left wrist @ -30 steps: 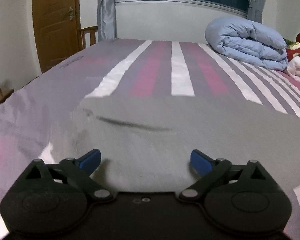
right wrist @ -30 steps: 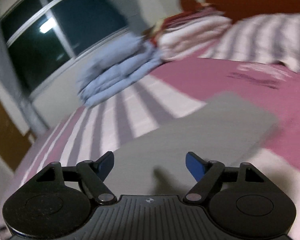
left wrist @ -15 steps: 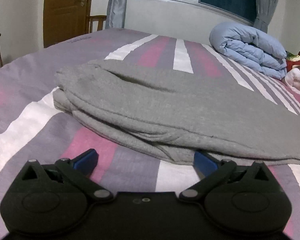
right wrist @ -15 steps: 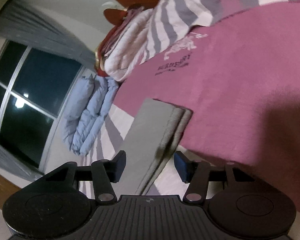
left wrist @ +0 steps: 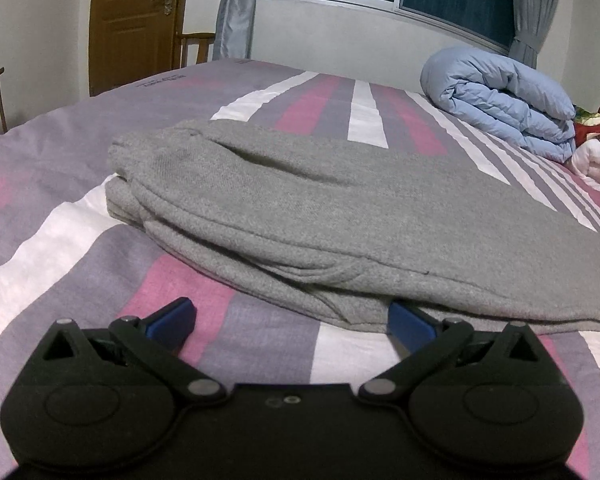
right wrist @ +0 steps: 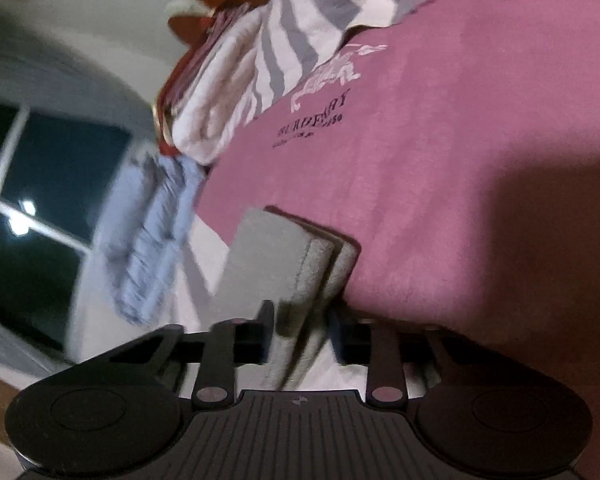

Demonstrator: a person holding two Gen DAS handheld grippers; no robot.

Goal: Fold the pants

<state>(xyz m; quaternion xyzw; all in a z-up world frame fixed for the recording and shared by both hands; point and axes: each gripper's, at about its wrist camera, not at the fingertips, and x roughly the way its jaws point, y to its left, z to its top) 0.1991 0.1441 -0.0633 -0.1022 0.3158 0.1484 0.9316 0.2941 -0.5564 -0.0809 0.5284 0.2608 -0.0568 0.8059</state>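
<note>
A: Where were the pants (left wrist: pixel 320 216)?

B: Lying folded in layers on the striped bed (left wrist: pixel 40 240), near edge just ahead of the left tool (left wrist: pixel 292 316). That tool was spread wide, its right finger (left wrist: pixel 410 322) tucked at the hem, gripping nothing.

A: And the right tool (right wrist: pixel 300 332)?

B: Narrowed around the stacked edge of the pants (right wrist: pixel 284 256); the blur hid whether it actually pinched them.

A: How would they handle?

B: Soft, thick knit, probably limp and light; layers could slide apart. I'd take all the layers together at the edge.

A: Room?

B: Open bed to the left; a duvet (left wrist: pixel 500 104) lay well apart, far right.
</note>
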